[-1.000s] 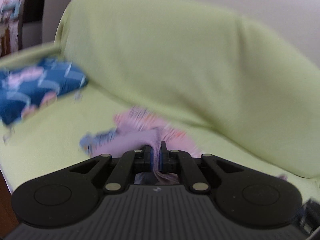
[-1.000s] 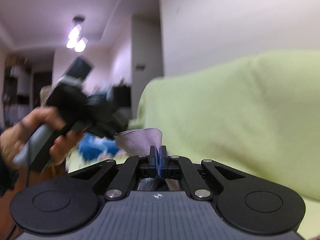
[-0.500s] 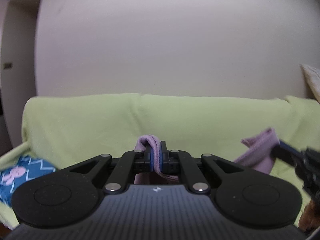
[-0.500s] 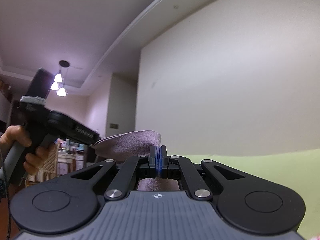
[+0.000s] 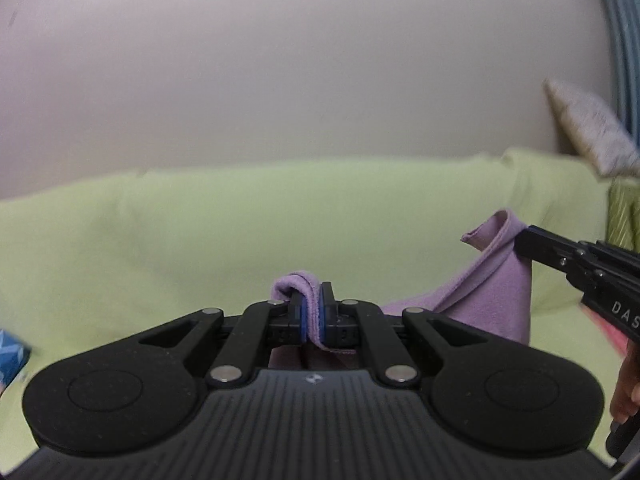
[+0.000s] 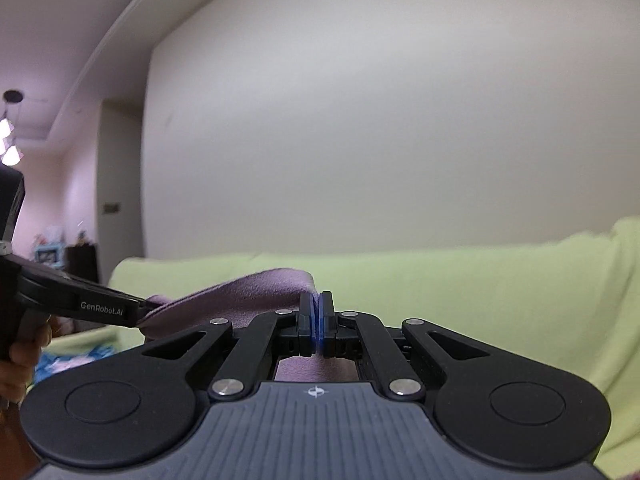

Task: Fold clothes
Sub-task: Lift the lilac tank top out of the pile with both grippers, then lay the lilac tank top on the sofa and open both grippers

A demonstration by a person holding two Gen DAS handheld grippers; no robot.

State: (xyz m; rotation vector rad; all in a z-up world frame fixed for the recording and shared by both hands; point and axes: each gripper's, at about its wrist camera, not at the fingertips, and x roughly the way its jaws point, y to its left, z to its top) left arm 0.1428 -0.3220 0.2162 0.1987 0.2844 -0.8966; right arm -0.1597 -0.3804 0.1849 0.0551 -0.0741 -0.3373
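Above the green sofa (image 5: 240, 232), lilac garment (image 5: 496, 280) stretched sideways, left gripper (image 5: 315, 312) and right gripper (image 6: 316, 320) jaws clamping its ends.

"genrobot.ai" stands on the left tongs (image 6: 138, 314); "das", cut off, on the right tongs (image 5: 524, 246).

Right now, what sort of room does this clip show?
Most likely a home living room: a sofa under a light green cover, a cushion at its far end, and pendant ceiling lamps in the adjoining space.
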